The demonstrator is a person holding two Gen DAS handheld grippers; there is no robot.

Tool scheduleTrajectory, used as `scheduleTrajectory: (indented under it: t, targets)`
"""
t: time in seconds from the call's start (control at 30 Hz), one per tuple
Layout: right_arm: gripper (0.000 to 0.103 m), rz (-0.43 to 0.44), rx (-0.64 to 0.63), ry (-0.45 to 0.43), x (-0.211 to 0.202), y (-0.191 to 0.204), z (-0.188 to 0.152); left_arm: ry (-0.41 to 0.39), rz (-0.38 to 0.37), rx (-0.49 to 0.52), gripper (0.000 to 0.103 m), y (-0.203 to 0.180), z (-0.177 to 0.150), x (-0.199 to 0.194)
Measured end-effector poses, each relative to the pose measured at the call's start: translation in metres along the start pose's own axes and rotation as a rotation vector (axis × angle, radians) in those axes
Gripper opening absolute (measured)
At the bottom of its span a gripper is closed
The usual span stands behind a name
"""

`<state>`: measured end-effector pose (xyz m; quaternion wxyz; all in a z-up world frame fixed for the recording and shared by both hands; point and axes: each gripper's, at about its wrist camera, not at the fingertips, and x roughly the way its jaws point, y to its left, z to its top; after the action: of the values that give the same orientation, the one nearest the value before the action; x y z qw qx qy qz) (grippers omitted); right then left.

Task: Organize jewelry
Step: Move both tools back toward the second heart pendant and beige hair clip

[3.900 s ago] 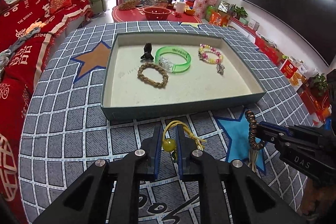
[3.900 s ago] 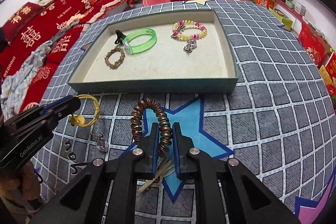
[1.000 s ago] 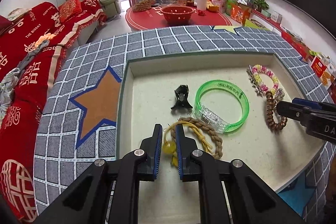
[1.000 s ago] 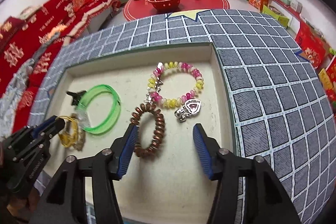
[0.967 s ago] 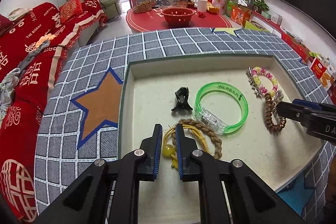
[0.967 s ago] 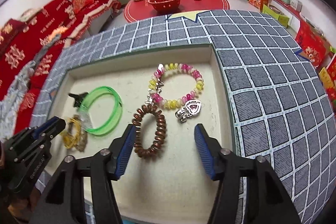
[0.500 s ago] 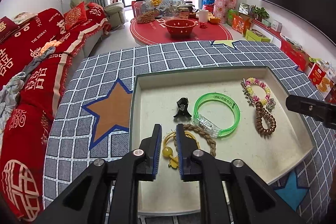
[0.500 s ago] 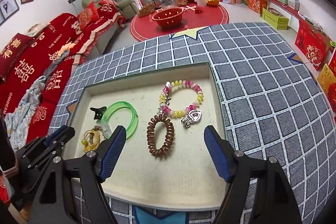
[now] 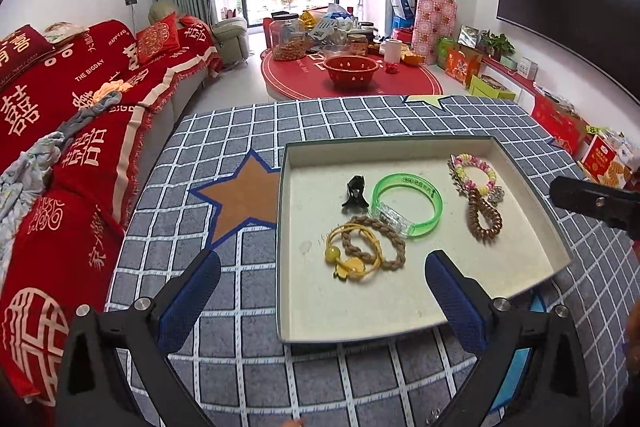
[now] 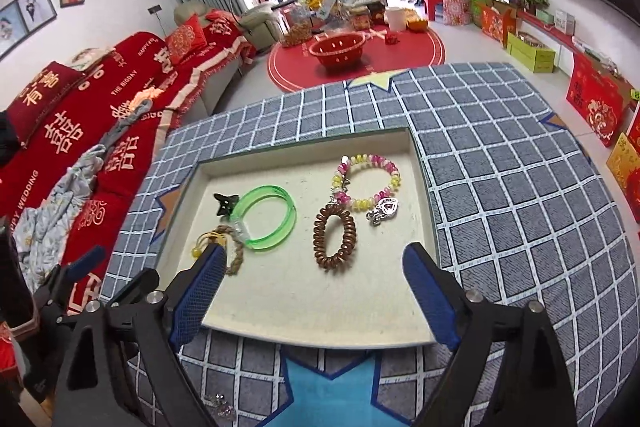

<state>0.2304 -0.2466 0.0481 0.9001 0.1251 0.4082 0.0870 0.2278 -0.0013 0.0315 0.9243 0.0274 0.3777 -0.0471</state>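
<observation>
A shallow box tray [image 9: 400, 331] [image 10: 304, 337] on the checked table holds the jewelry. In it lie a yellow bead hair tie [image 9: 352, 257] [image 10: 204, 243] on a braided brown bracelet [image 9: 384, 241] [image 10: 236, 255], a green bangle [image 9: 408, 205] [image 10: 268, 217], a black claw clip [image 9: 354, 191] [image 10: 225, 203], a brown coil hair tie [image 9: 484, 219] [image 10: 335, 237] and a pink-yellow bead bracelet [image 9: 476, 169] [image 10: 368, 183] with a silver charm [image 10: 384, 211]. My left gripper [image 9: 322, 287] is open and empty above the tray's near left. My right gripper [image 10: 312, 287] is open and empty above the tray's near edge.
A small silver item [image 10: 222, 405] lies on the table in front of the tray. A red-covered sofa [image 9: 60, 131] runs along the left. A round red table [image 9: 348, 79] with a red bowl and jars stands behind. Boxes line the right wall.
My left gripper has opened and let go of the yellow hair tie, which now lies on the braided bracelet. Both grippers have pulled back and up from the tray; the right stays open.
</observation>
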Motion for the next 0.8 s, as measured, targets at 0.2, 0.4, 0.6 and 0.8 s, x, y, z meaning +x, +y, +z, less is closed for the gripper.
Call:
scheduleTrajectory:
  t: [0.2,0.4,0.6,0.8]
  targets:
    - [0.103,0.013,-0.031,-0.087,-0.028,0.01,-0.012,0.005,-0.026,-0.022,0.103,0.007,-0.021,-0.019]
    - [0.103,-0.012,-0.055,-0.007,-0.039,0.012,-0.035,0.035,-0.05,-0.037,0.103,0.006,-0.047,-0.031]
    - [0.103,-0.008,0.011,0.058,-0.048,-0.004,-0.079,0.104,-0.09,-0.055,0.103,-0.001,-0.072,-0.031]
    - [0.103,-0.083,0.041,0.103,-0.054,-0.016,-0.126,0.163,-0.092,-0.083,0.103,-0.018,-0.092,-0.027]
